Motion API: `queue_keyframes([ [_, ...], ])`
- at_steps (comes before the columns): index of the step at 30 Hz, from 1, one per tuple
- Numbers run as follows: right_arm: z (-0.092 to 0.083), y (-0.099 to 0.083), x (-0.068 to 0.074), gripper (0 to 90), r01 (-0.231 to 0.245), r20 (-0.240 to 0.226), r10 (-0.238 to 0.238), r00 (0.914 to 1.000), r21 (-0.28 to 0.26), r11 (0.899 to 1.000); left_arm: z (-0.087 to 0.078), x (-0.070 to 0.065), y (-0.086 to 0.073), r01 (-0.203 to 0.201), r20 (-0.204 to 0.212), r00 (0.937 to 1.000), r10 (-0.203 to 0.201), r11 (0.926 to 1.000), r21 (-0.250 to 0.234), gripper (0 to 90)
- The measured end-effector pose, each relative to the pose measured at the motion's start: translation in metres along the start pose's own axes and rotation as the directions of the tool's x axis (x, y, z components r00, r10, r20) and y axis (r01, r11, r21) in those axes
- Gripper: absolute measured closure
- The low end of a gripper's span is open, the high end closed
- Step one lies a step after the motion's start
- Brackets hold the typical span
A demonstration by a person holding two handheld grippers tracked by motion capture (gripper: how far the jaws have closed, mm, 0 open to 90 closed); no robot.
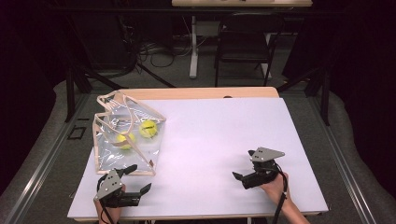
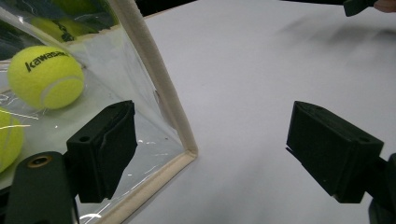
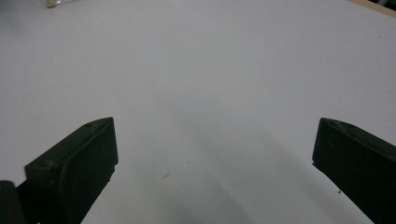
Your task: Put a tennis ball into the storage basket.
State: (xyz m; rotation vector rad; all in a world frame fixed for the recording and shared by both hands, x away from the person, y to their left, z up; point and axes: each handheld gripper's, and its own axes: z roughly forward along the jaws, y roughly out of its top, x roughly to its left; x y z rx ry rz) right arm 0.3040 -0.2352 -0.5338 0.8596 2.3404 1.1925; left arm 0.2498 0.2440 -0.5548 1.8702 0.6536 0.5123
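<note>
From the high view, a clear bag [image 1: 125,140] trimmed in beige lies at the table's [image 1: 224,140] left side with two tennis balls [image 1: 148,129] inside, the left gripper [image 1: 135,179] just at its near corner and the right gripper [image 1: 246,164] well apart over bare white surface, both with jaws spread. In the left gripper view the bag's beige corner [image 2: 189,151] sits between the wide-apart jaws, so a good grasp would likely mean closing squarely on that stiff trim rather than the slippery film. The right gripper view shows its jaws held apart above the table, gripping nothing.
</note>
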Motion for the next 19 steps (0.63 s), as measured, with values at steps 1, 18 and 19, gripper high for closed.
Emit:
queue_keyframes([
  [1,-0.001,-0.002,0.0,0.0,-0.003,0.003,0.003,1.0,-0.005,1.0,0.0,0.0,0.0,0.002,0.0,1.0,-0.002,1.0,-0.001,16.0],
  [18,-0.022,-0.042,0.003,0.0,-0.046,0.053,0.046,0.9975,-0.01,0.999,0.002,-0.001,0.001,0.0,-0.007,1.0,0.0,0.9998,0.022,16.0],
  [19,-0.023,-0.043,0.002,0.0,-0.047,0.058,0.048,0.9972,-0.006,0.999,0.003,-0.001,0.001,0.005,-0.005,1.0,-0.005,0.9998,0.019,16.0],
])
